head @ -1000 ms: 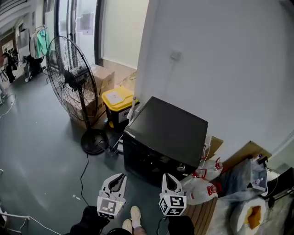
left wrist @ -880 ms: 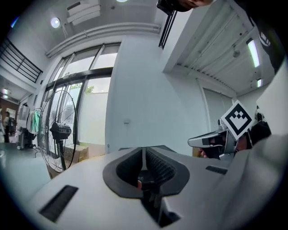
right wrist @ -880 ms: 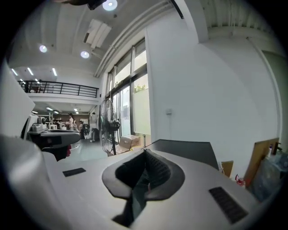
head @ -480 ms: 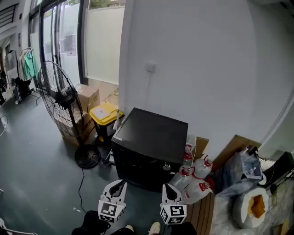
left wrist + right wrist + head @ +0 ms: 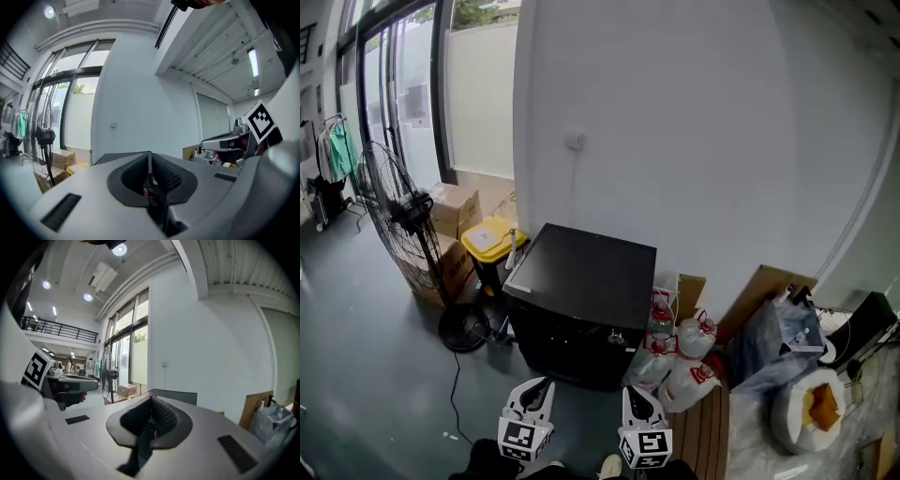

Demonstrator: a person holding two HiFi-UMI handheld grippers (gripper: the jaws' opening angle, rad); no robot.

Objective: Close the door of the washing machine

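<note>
- The washing machine (image 5: 581,281) is a black box standing on the grey floor (image 5: 366,375) against the white wall (image 5: 694,141), at the middle of the head view. Its dark top lies flat, and a small round knob (image 5: 617,337) shows on the front face. I cannot make out the door itself from here.
- At 4 o'clock of the machine, just beside its corner, a cluster of clear water jugs (image 5: 680,361) with red handles sits on the floor.
- At 10 o'clock a yellow-lidded bin (image 5: 491,240) stands just beside the machine, with cardboard boxes (image 5: 450,208) beyond it.
- At 9 o'clock stands a large pedestal fan (image 5: 401,220), with its round base near the machine's front corner.
- At 12 o'clock, higher on the wall, is a small switch plate (image 5: 574,141).
- At 3 o'clock, well apart, a brown board (image 5: 766,286) leans on the wall above a heap of plastic bags (image 5: 778,342).
- At 6 o'clock, near the machine's front but apart from it, the left tongs (image 5: 542,383) and the right tongs (image 5: 635,392) hang side by side, pointing toward it.
- Both pairs of tongs are pressed together with nothing between them.
</note>
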